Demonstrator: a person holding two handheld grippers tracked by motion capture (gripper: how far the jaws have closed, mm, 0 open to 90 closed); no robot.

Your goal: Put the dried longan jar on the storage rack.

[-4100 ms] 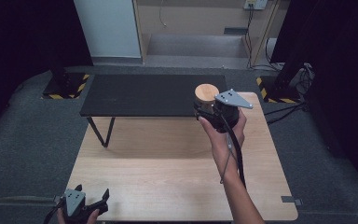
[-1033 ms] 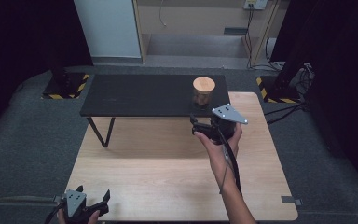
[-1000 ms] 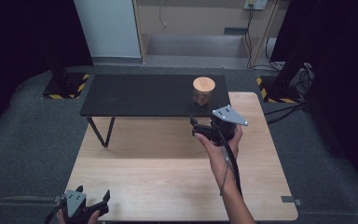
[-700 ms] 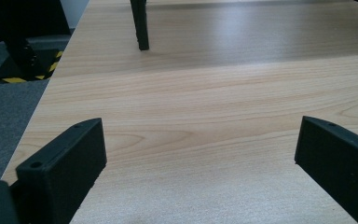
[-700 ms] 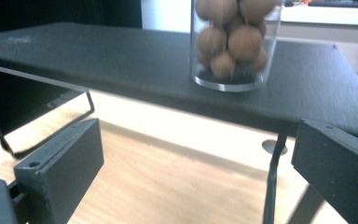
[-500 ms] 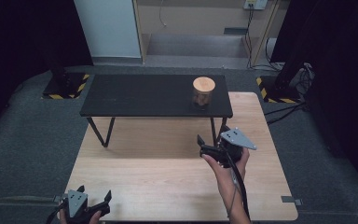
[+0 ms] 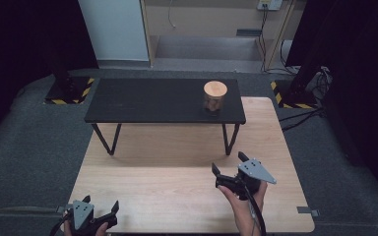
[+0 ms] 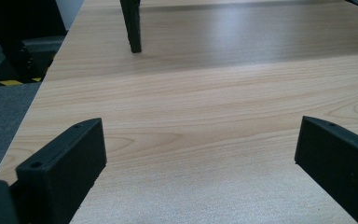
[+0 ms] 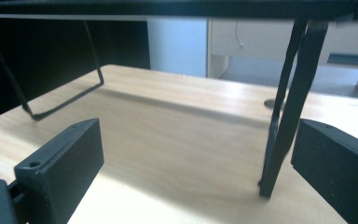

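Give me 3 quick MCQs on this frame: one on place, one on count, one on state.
1. Where does the wooden cylinder stand?
A. on the black bench, near its right end
B. on the light wooden table
C. between the right gripper's jaws

2. How many grippers are in the high view?
A. one
B. two
C. three

3. How are the right gripper's jaws?
A. shut on the cylinder
B. shut, empty
C. open, empty

Key: 1 A, the cylinder sits on the dark benchtop toward its right end. 2 B, the left gripper at bottom left, the right one at lower right. 3 C, its own view shows jaws wide apart with nothing between.
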